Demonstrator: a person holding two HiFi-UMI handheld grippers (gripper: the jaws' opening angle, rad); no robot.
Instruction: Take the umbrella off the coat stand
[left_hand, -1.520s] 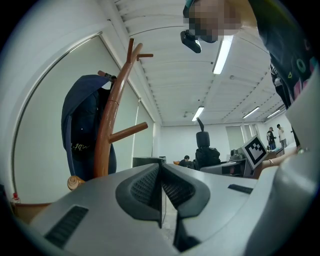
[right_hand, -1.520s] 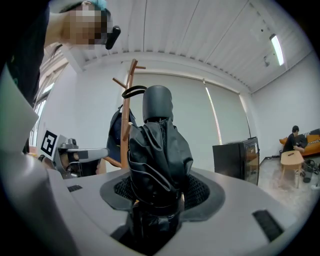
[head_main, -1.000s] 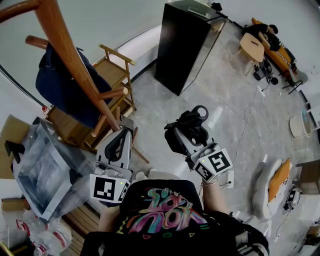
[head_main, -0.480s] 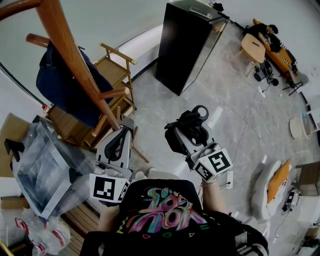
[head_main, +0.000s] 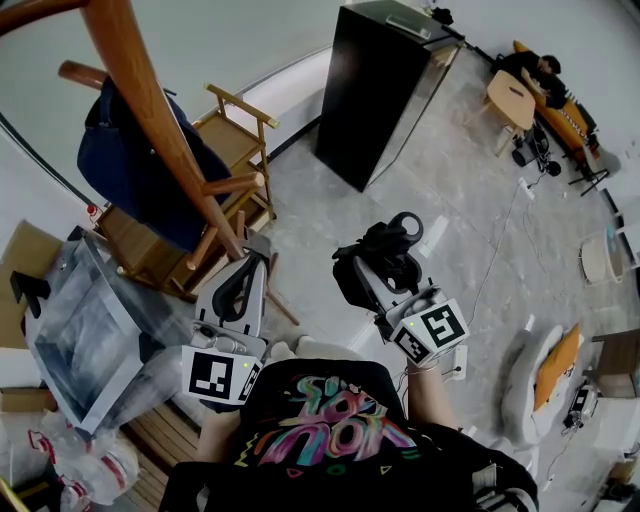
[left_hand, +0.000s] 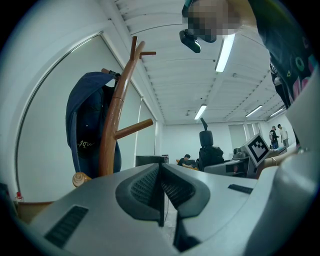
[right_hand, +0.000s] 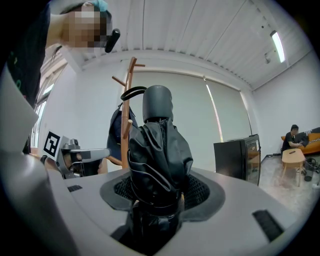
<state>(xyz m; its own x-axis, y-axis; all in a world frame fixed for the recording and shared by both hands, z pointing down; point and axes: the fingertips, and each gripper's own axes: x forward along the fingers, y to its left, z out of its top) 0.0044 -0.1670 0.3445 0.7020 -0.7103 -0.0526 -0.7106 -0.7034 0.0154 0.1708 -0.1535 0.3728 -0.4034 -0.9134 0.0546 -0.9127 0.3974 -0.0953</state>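
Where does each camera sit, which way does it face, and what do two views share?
Head view: on the person's head, facing steeply down at the floor; shows the printed shirt, left gripper and right gripper.
Left gripper view: on the left gripper, facing along its closed jaws toward the coat stand; the right gripper shows at right.
Right gripper view: on the right gripper, facing along jaws clamped on the umbrella; the left gripper shows at left.
Shared: both gripper views show the coat stand and blue garment.
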